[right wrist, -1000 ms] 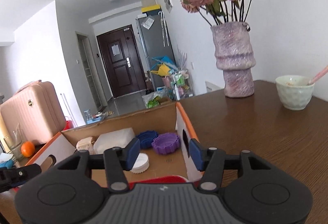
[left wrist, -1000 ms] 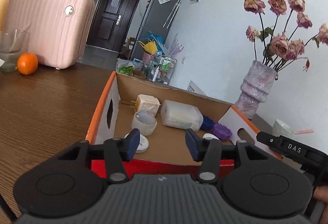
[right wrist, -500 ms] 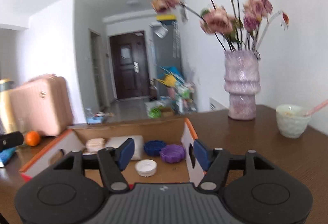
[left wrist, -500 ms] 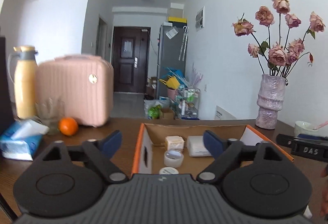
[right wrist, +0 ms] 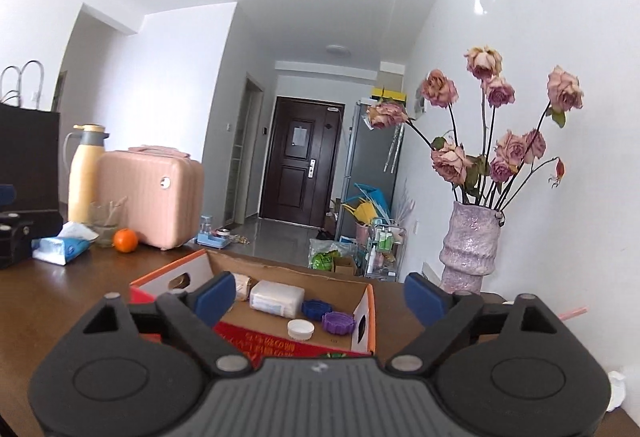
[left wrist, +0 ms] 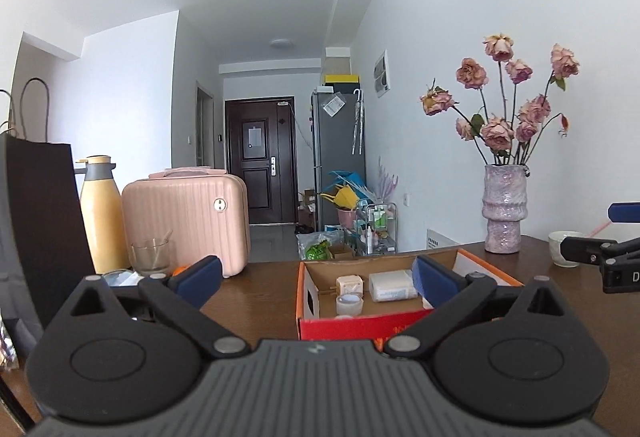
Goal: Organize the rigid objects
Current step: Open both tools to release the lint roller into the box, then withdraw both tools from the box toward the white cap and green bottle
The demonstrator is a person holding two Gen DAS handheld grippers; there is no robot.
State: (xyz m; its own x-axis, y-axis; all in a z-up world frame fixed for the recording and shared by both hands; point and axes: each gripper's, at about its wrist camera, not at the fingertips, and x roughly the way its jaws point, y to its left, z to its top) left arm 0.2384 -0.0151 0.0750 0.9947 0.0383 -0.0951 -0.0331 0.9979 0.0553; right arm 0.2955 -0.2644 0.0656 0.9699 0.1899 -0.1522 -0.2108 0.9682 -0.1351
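An orange-edged cardboard box (left wrist: 308, 301) (right wrist: 366, 321) stands on the brown table. It holds a white rectangular container (left wrist: 392, 285) (right wrist: 276, 299), a small beige box (left wrist: 350, 283), a white round cup (left wrist: 349, 304), a blue lid (right wrist: 316, 309), a purple lid (right wrist: 339, 322) and a white cap (right wrist: 301, 329). My left gripper (left wrist: 316, 277) is wide open and empty, in front of the box. My right gripper (right wrist: 320, 295) is wide open and empty, also in front of the box. The right gripper shows at the right edge of the left wrist view (left wrist: 608, 261).
A pink vase of dried roses (left wrist: 503, 213) (right wrist: 472, 249) and a white bowl (left wrist: 564, 248) stand at the right. A pink case (left wrist: 186, 219), yellow thermos (left wrist: 100, 213), glass (left wrist: 151, 257), orange (right wrist: 125, 240), tissue pack (right wrist: 62, 248) and dark bag (left wrist: 36, 221) stand at the left.
Both grippers pulled back and up from the box and opened wide. The box now looks smaller and farther away in both views.
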